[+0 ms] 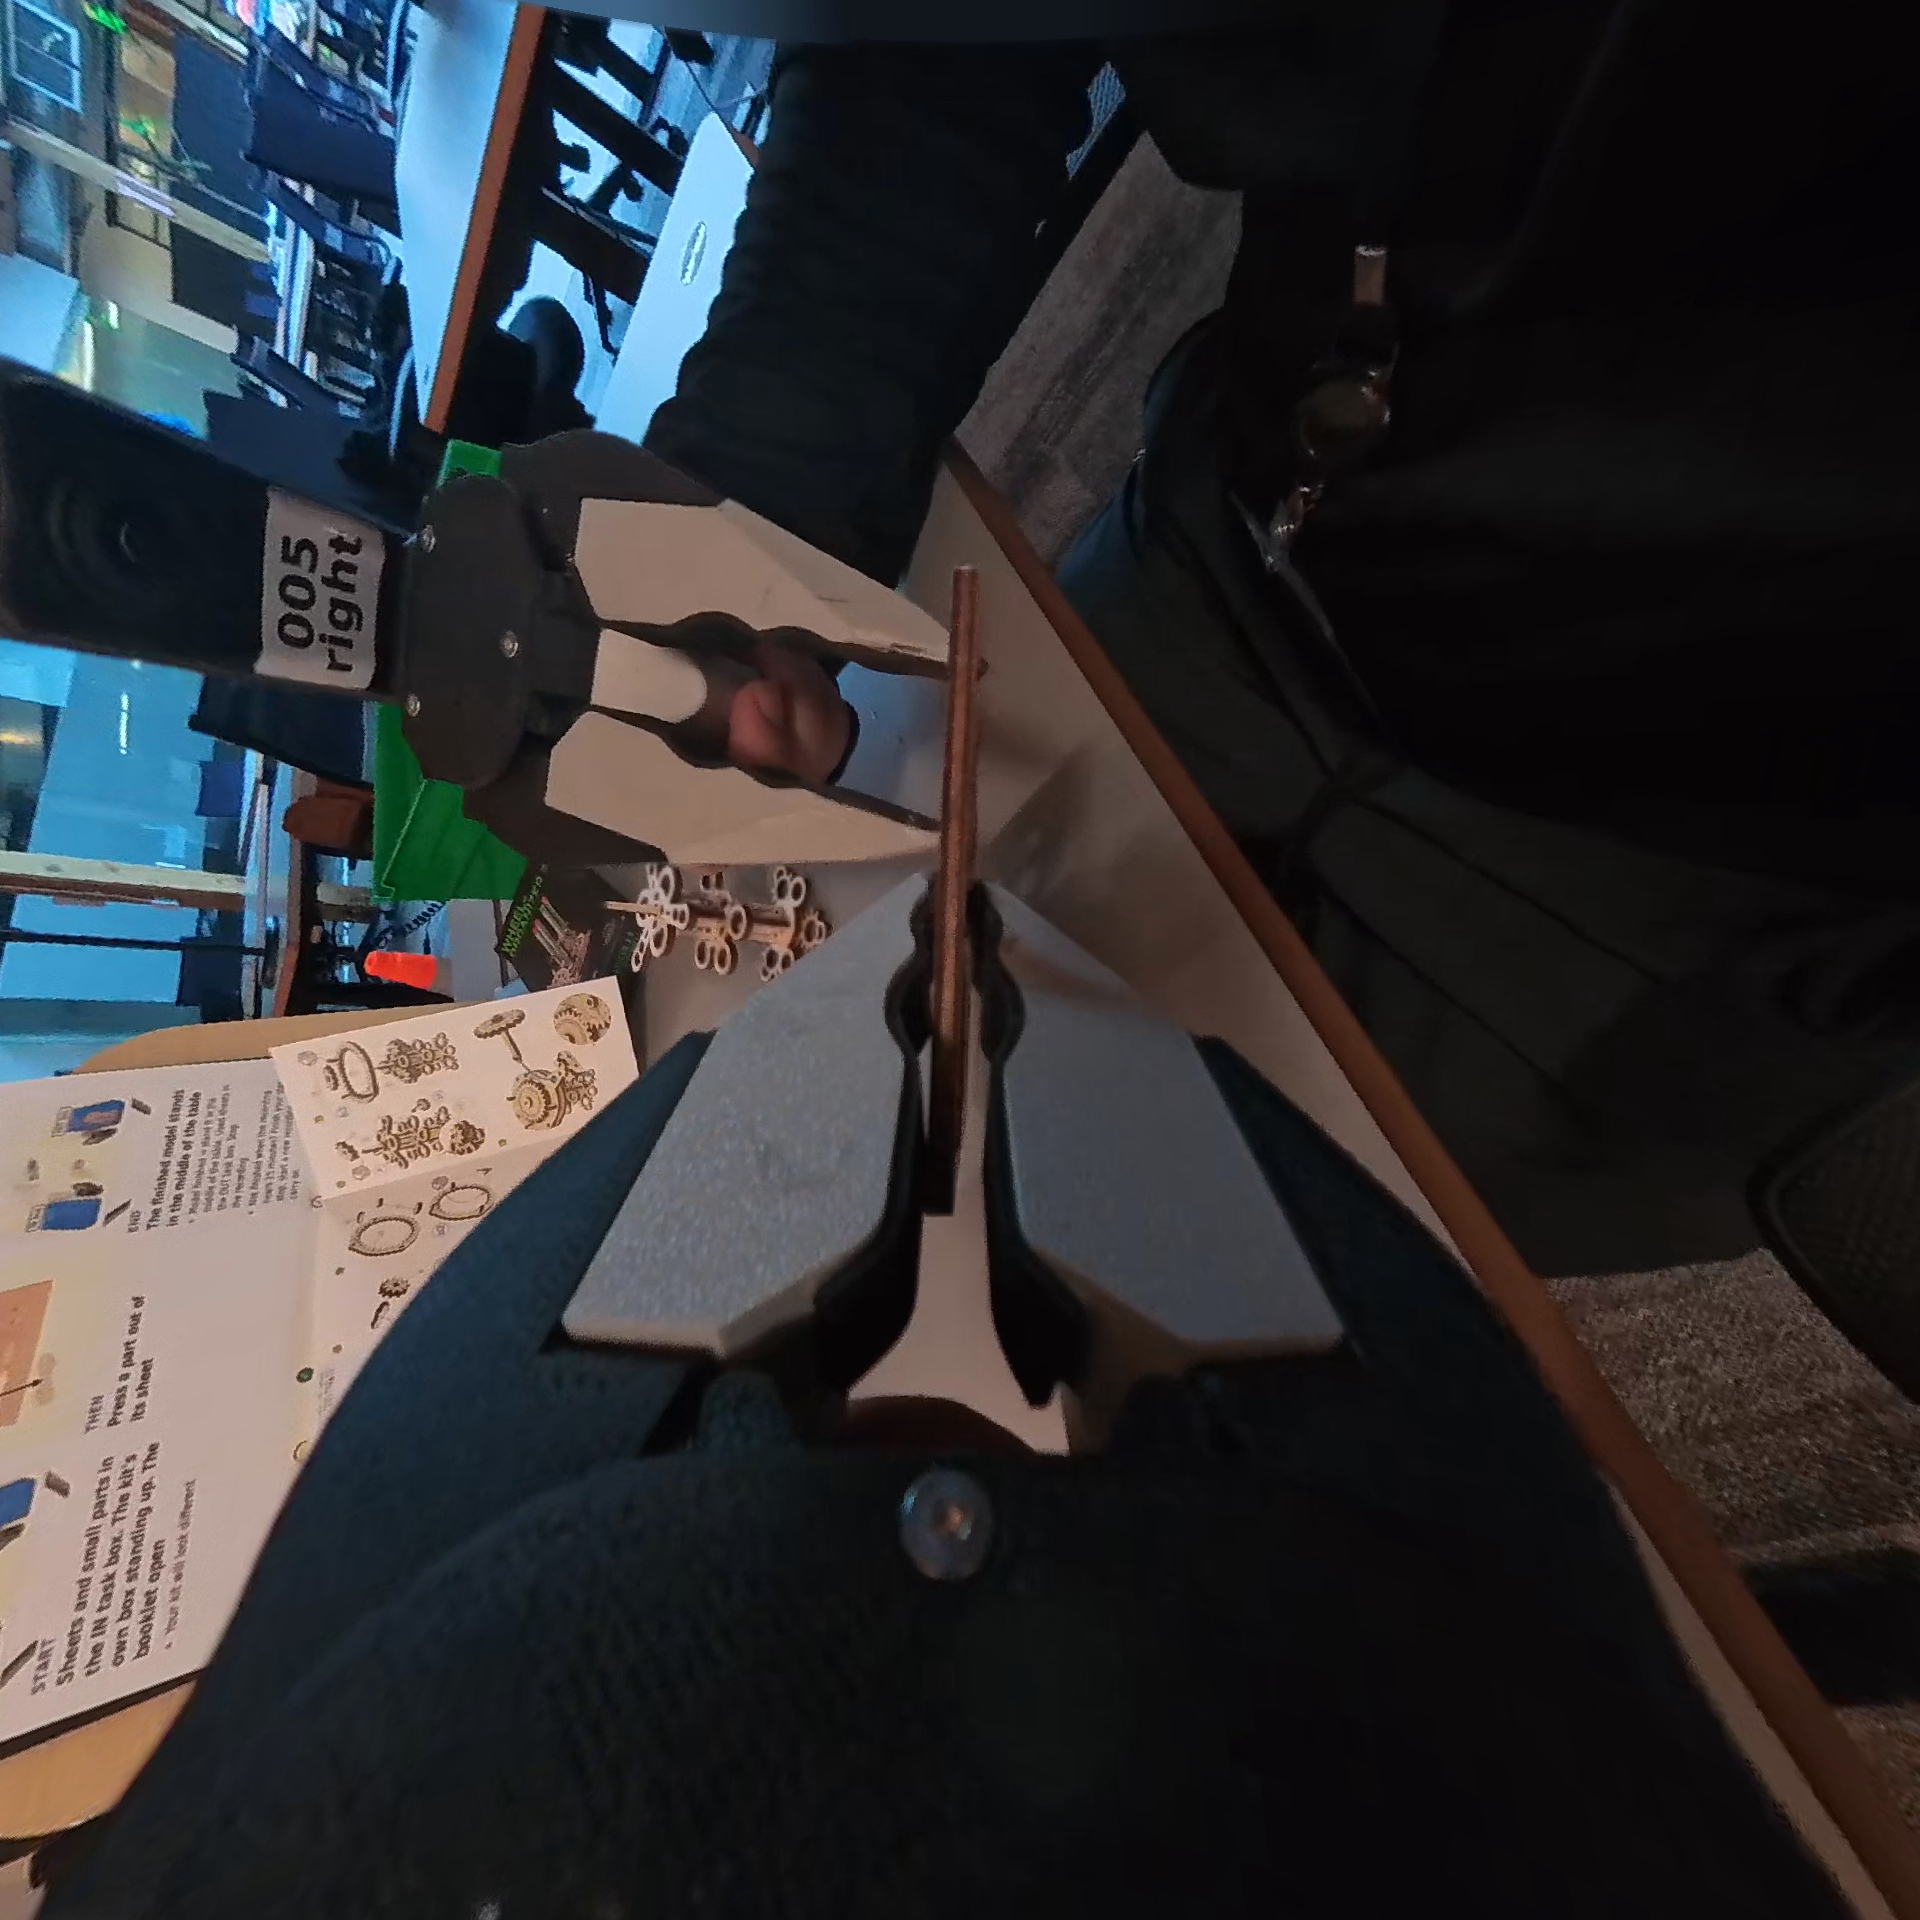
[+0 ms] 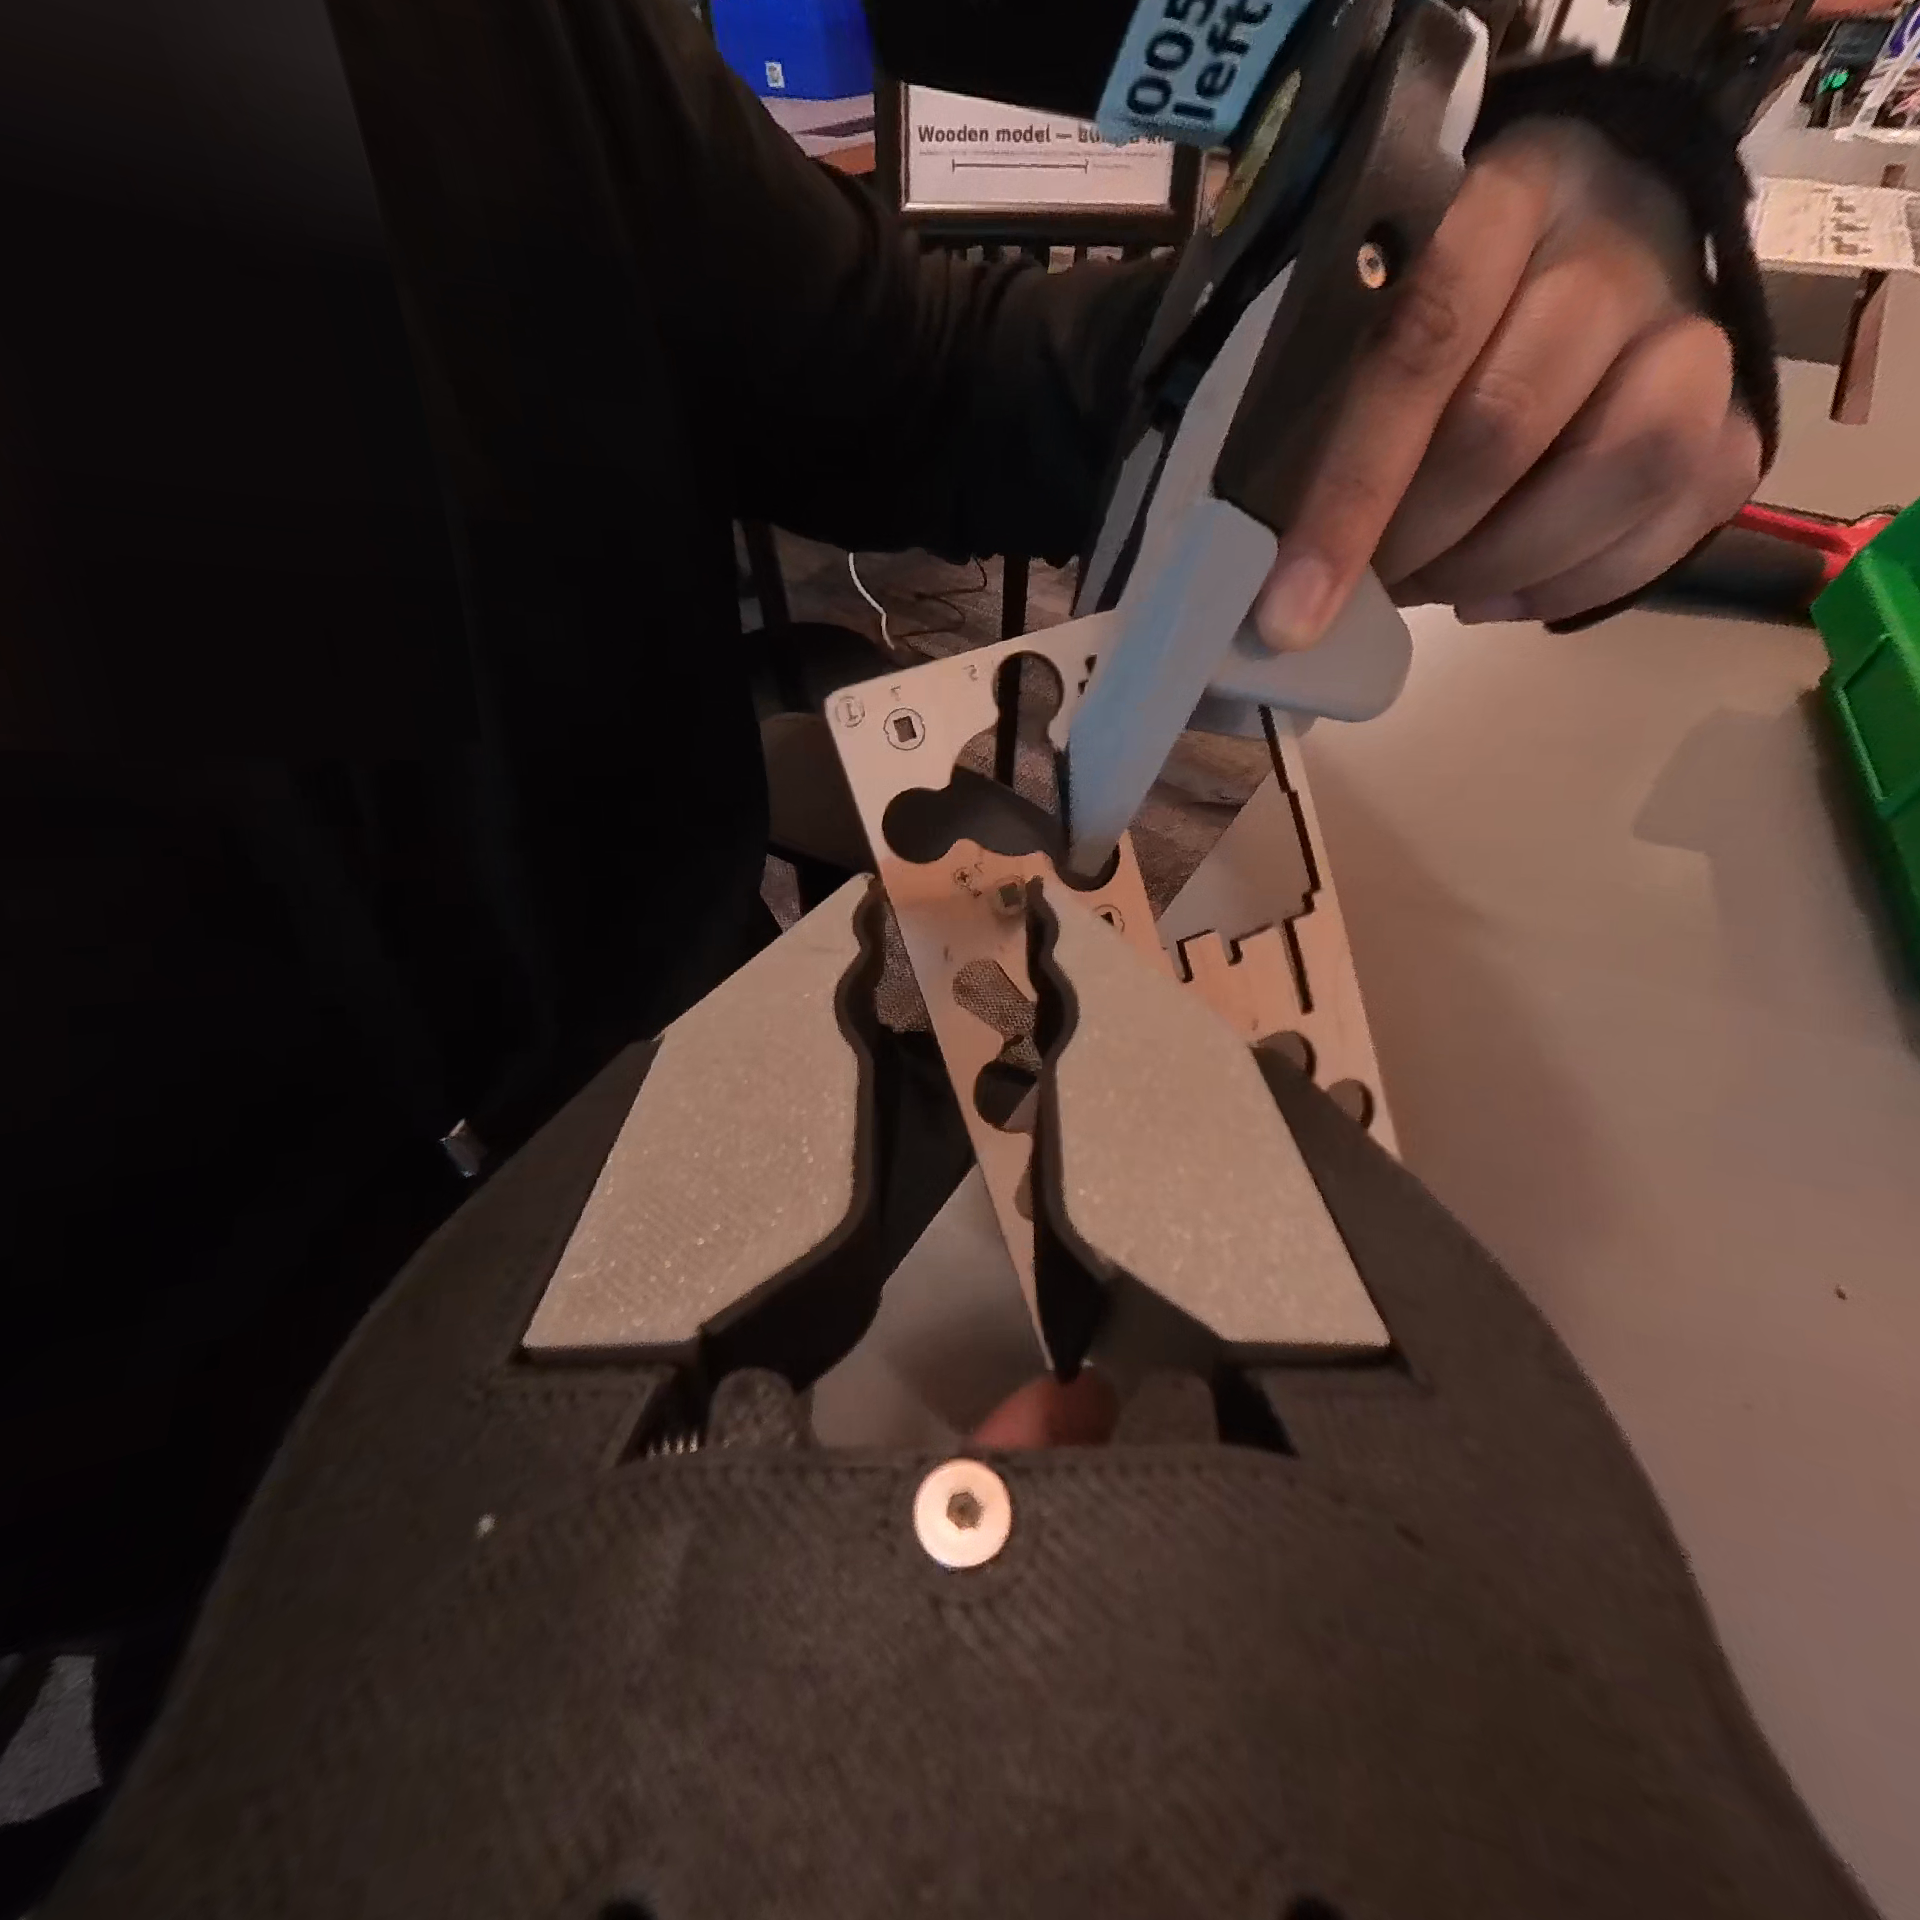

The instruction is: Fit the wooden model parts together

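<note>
my left gripper [image 1: 951, 940] pinches the wooden sheet [image 1: 958, 831] edge-on; my right gripper [image 2: 951, 914] (tilted) stands apart, one fingertip [image 2: 1039, 904] touching its face.

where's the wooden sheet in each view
Left wrist view: the wooden sheet shows edge-on, a thin upright strip at centre, clamped in the left claw.
Right wrist view: its flat face shows, centre and tilted, full of cut-outs, beside the open right claw.
Shared landmark: the green bin on the table.
</note>
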{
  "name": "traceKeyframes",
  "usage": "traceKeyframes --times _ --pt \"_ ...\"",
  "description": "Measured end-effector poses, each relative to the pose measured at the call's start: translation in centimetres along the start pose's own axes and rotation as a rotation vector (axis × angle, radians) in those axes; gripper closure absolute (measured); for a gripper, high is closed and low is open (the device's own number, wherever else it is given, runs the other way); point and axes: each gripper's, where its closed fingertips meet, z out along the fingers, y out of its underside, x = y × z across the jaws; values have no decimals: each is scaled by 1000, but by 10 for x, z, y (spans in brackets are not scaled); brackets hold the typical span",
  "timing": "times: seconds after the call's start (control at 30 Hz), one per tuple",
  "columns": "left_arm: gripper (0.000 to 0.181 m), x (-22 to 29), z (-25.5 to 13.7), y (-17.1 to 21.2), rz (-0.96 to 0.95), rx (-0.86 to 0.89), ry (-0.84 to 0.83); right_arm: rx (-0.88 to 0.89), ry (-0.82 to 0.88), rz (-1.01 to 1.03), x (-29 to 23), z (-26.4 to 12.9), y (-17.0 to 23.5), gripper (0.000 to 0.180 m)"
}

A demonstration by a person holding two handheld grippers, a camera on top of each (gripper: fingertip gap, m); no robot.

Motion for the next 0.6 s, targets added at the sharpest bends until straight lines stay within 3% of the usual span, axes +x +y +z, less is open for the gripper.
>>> traceKeyframes --times 0.13,0.17,0.3,0.33,0.37,0.47,0.53,0.6 --pt "181 -2 -1 -1 -18 18 -25 21 -6 -20 -4 -4 -4 159" --pt "181 -1 -1 2 -22 5 -26 50 -35 -19 -9 -7 -8 180" --pt "181 -3 -6 7 -61 12 -61 112 32 15 1 -20 -20 173" --pt "181 -7 -8 6 -70 15 -84 92 74 29 7 -20 -18 146" --pt "181 -11 -10 6 -78 15 -110 70 113 32 12 -19 -15 132" --pt "181 -26 -15 7 -124 33 -213 13 278 -55 22 -17 -9 117" --pt "181 -30 -18 9 -169 59 -261 -66 518 -138 46 -23 -2 119" --pt "180 -35 -20 9 -227 102 -315 -144 694 -192 65 -28 5 140"
